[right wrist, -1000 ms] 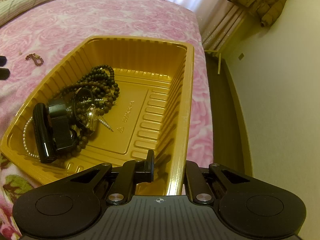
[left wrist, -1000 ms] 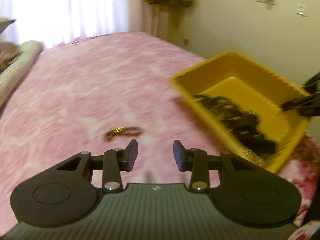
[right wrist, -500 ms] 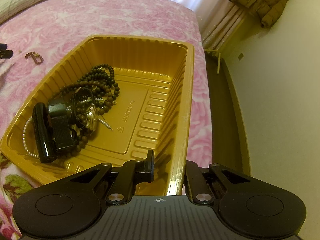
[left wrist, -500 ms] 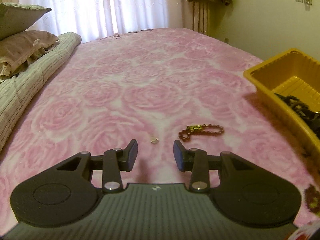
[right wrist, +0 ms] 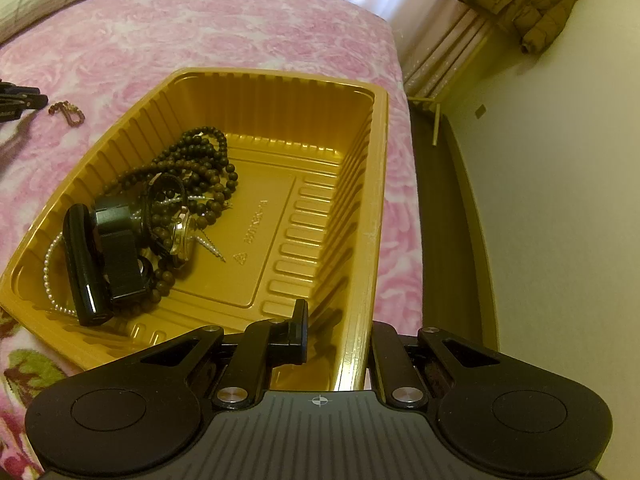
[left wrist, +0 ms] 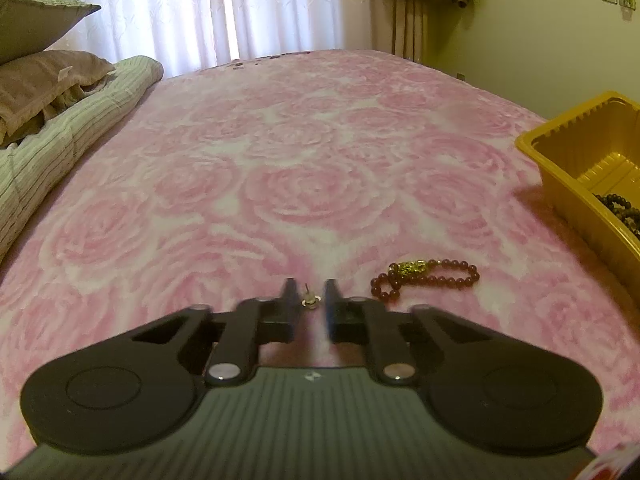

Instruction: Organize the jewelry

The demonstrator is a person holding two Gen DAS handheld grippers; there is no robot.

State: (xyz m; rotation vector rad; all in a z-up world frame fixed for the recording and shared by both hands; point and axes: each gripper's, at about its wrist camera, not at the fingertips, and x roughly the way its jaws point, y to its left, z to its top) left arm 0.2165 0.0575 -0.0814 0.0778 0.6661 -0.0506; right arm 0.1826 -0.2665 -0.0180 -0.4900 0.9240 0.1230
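A small silver stud earring (left wrist: 310, 300) lies on the pink rose bedspread between the fingertips of my left gripper (left wrist: 309, 300), whose jaws stand narrowly apart around it. A dark red bead bracelet (left wrist: 425, 277) with a gold charm lies just to its right; it also shows in the right wrist view (right wrist: 69, 110). The gold plastic tray (right wrist: 362, 208) holds dark bead necklaces (right wrist: 192, 168), a black watch (right wrist: 116, 248) and a pearl strand. My right gripper (right wrist: 340, 334) straddles the tray's near right rim, one finger inside, one outside, seemingly clamped on it.
Pillows (left wrist: 44, 76) and a striped green quilt (left wrist: 60, 148) lie along the bed's left side. The bed's edge and a dark floor strip (right wrist: 444, 216) run right of the tray. A jacket (right wrist: 516, 4) hangs by the curtains.
My left gripper swung left away from the tray, lowered over the earring, and its jaws narrowed around it. My right gripper and the tray have not moved.
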